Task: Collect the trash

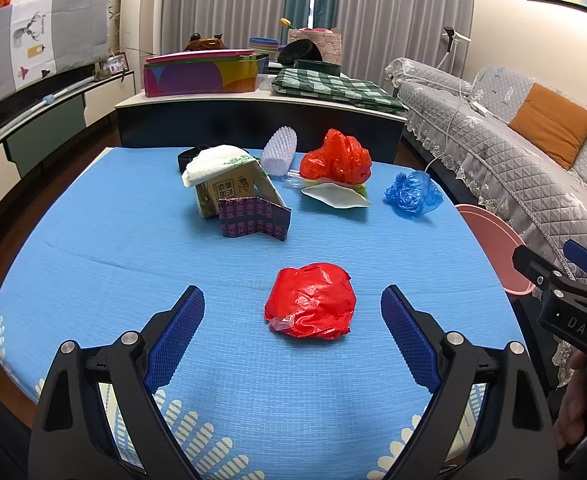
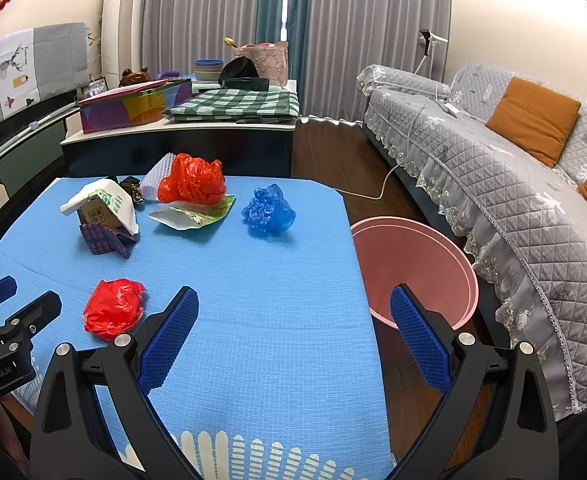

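Observation:
A crumpled red plastic bag (image 1: 310, 300) lies on the blue table, just ahead of my open, empty left gripper (image 1: 292, 298); it also shows in the right wrist view (image 2: 113, 308). Farther back lie a second red bag (image 1: 335, 157), a blue plastic bag (image 1: 413, 193), a white-green wrapper (image 1: 335, 196), a white foam net (image 1: 279, 151), a tissue box (image 1: 229, 184) and purple folded paper (image 1: 253, 218). A pink bin (image 2: 413, 268) stands on the floor at the table's right edge. My right gripper (image 2: 293, 300) is open and empty over the table's front right edge.
A grey quilted sofa (image 2: 493, 184) with orange cushions runs along the right. A low cabinet (image 1: 253, 112) behind the table holds a colourful box and green checked cloth. A white cable (image 2: 377, 188) lies on the wooden floor.

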A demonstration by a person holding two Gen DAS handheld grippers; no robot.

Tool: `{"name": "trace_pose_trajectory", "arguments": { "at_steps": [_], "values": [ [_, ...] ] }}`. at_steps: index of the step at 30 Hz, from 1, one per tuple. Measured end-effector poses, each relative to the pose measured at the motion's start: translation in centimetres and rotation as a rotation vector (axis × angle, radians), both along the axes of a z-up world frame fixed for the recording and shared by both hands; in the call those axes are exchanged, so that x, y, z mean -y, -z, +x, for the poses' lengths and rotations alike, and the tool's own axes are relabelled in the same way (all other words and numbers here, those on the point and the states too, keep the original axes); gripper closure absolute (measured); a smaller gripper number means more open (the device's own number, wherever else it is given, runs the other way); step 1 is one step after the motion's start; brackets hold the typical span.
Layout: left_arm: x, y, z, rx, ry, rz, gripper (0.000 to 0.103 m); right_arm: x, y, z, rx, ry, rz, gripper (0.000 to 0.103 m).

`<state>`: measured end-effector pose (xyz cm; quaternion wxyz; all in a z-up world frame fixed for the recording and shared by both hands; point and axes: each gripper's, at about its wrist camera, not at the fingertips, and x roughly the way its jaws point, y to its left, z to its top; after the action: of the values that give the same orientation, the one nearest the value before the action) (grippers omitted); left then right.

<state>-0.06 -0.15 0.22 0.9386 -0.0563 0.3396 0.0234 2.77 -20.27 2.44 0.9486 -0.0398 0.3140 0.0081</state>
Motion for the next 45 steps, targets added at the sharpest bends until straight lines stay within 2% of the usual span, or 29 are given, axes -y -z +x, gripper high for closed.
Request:
{"name": "trace_pose_trajectory", "arguments": {
  "at_steps": [32,39,45],
  "values": [
    [0.0,0.0,-0.1,-0.001,0.000,-0.004,0.016,-0.3,-0.6,0.0,0.019,-0.002,-0.001,0.008],
    [0.1,0.5,0.2,-0.018,-0.001,-0.006,0.016,-0.1,-0.6,0.3,0.027,0.000,0.032,0.020],
    [0.4,1.7,1.6,-0.063,-0.002,-0.016,0.016,1.0,-0.2,1.7,-0.003,0.009,0.106,0.023]
  ]
}}
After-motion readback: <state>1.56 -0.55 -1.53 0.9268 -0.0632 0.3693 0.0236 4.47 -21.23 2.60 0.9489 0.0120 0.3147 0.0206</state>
